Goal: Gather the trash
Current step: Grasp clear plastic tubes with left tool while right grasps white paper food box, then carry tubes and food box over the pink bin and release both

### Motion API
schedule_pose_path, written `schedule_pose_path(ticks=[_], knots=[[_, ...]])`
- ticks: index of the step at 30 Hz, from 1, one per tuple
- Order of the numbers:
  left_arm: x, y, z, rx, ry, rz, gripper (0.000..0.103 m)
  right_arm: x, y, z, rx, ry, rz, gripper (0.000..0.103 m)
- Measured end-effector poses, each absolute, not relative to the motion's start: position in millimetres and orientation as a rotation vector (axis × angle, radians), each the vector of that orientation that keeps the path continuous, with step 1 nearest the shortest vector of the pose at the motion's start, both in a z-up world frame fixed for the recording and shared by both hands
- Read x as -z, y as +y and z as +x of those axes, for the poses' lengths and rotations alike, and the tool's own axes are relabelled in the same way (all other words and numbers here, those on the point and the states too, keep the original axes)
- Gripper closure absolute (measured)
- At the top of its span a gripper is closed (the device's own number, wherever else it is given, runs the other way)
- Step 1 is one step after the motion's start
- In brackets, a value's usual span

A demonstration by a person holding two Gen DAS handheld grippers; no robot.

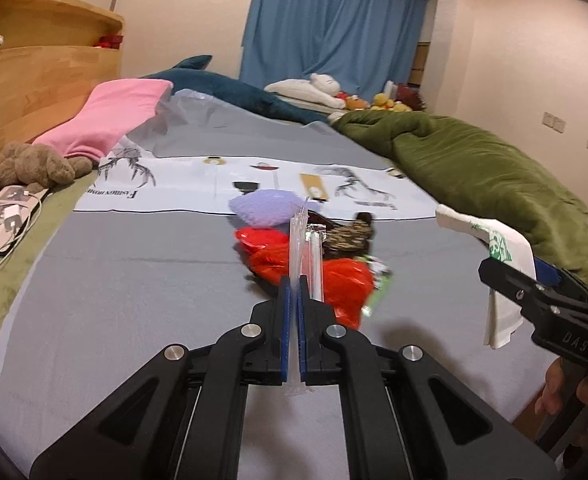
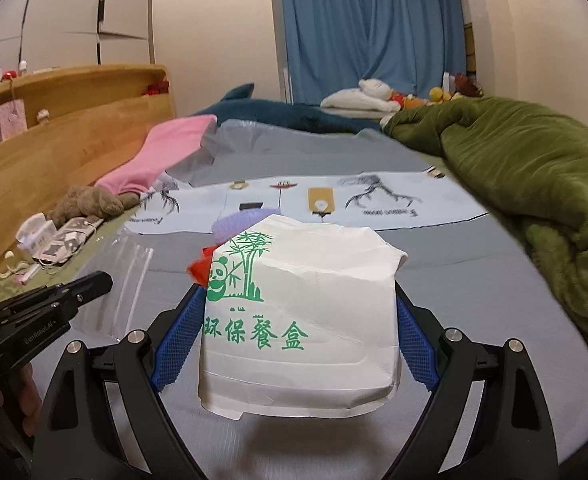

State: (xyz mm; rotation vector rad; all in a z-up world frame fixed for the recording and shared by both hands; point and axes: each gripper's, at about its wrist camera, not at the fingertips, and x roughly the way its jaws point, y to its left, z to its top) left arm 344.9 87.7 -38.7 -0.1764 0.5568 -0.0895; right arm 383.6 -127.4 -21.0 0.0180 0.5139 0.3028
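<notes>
Left gripper [image 1: 293, 284]: jaws pressed together on a clear bag [image 1: 300, 240], thin edge-on in the left view, flat and see-through in the right view [image 2: 122, 280]. Held above the grey sheet [image 1: 114, 280], not touching it.

Right gripper [image 2: 300, 300]: clamped on a white box [image 2: 298, 320] with green panda and bamboo print, blue pads [image 2: 176, 340] against both its sides. Box crumpled, lifted off the sheet, tilted slightly. Seen also at the right edge of the left view [image 1: 502, 264], hanging from the jaws.

Left on the sheet, past the clear bag: red plastic [image 1: 314, 268], crumpled, in the middle; purple wad [image 1: 268, 208] just behind it; dark patterned wrapper [image 1: 348, 238] to its right, touching; a bit of green-white wrapper [image 1: 380, 280] at the red plastic's right edge. In the right view only slivers of the purple wad [image 2: 234, 222] and red plastic [image 2: 200, 268] visible behind the box.

Farther off: printed paper [image 1: 254, 184] spread across the sheet; pink cloth [image 1: 110, 120] and brown plush [image 1: 30, 168] at left by the wooden headboard [image 1: 34, 84]; green blanket [image 1: 474, 168] bunched at right; shark plush [image 1: 230, 88] before the blue curtain [image 1: 334, 20].
</notes>
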Motion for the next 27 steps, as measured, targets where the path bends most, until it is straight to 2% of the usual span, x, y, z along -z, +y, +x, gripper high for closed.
schedule_pose_path(ticks=[8, 15, 27], knots=[[23.4, 43.5, 278.2, 0.187, 0.551, -0.124, 0.100, -4.6, -170.8, 294.0, -0.284, 0.490, 0.039, 0.016], [23.2, -0.5, 225.3, 0.290, 0.577, -0.103, 0.100, 7.7, -208.7, 214.8, -0.226, 0.518, 0.045, 0.016], [42.3, -73.5, 166.3, 0.426, 0.634, -0.047, 0.100, 35.1, -252.3, 126.4, -0.147, 0.566, 0.059, 0.016]])
